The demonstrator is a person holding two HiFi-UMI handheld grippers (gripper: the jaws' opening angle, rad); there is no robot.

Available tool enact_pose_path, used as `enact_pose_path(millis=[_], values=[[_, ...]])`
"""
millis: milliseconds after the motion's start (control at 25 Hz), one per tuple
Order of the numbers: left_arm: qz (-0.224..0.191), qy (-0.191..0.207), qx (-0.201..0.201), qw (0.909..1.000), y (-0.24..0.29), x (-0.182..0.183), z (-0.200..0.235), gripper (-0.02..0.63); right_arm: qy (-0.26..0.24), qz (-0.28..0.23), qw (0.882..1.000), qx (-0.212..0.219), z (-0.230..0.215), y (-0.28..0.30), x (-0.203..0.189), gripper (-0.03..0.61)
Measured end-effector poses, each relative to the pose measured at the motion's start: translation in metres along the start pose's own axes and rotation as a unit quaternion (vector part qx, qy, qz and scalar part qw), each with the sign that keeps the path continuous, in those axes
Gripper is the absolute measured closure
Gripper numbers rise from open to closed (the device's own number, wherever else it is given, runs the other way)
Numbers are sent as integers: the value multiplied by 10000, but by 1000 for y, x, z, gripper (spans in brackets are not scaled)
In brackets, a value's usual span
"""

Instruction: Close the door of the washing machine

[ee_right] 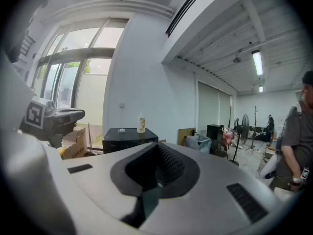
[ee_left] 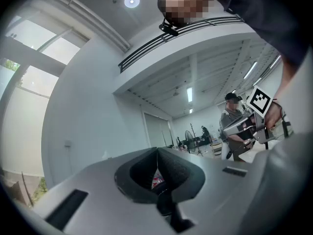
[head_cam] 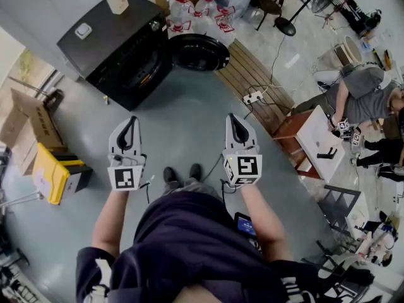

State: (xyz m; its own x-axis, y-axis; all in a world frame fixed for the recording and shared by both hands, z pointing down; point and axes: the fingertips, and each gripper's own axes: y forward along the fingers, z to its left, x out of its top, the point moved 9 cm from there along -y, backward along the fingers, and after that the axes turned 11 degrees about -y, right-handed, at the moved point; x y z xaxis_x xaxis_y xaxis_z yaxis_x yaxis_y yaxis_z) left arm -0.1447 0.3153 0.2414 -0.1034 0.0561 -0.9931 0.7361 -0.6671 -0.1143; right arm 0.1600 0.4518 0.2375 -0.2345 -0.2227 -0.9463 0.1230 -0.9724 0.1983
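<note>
White plastic fills the nearest part of the head view: the left gripper (head_cam: 130, 121) and the right gripper (head_cam: 232, 118) are held out side by side over the person's shoes, well apart from each other. Each gripper view shows its own jaws pressed together at the tips with nothing between them, so the left gripper (ee_left: 157, 152) and the right gripper (ee_right: 157, 147) are both closed and empty. Bare grey floor (head_cam: 189, 125) separates them from the washing machine (head_cam: 120, 49), a black front-loader near a wall, with a small bottle (head_cam: 117, 0) standing on its top. The door (head_cam: 199, 52) hangs swung wide open on the machine's right side, a round dark panel well away from both grippers. Beyond it stand large water bottles (head_cam: 196, 11), with a slatted wooden platform (head_cam: 252, 74) just beside them.

The door is probably stiff and fairly weighty, turning freely on its hinge until the latch resists. Gripping seems unnecessary. A closed gripper pressed against the thick outer rim on the side farthest from the hinge should swing it round. The smooth centre looks slippery and more fragile, and is best avoided. A firm final push will likely be needed.
</note>
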Motion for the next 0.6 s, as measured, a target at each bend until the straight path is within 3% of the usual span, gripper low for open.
enact_pose_path(millis=[600], values=[[80,8,4,10000,7,-7,2,588,7,63,9999,103,-1,11,-3,560]])
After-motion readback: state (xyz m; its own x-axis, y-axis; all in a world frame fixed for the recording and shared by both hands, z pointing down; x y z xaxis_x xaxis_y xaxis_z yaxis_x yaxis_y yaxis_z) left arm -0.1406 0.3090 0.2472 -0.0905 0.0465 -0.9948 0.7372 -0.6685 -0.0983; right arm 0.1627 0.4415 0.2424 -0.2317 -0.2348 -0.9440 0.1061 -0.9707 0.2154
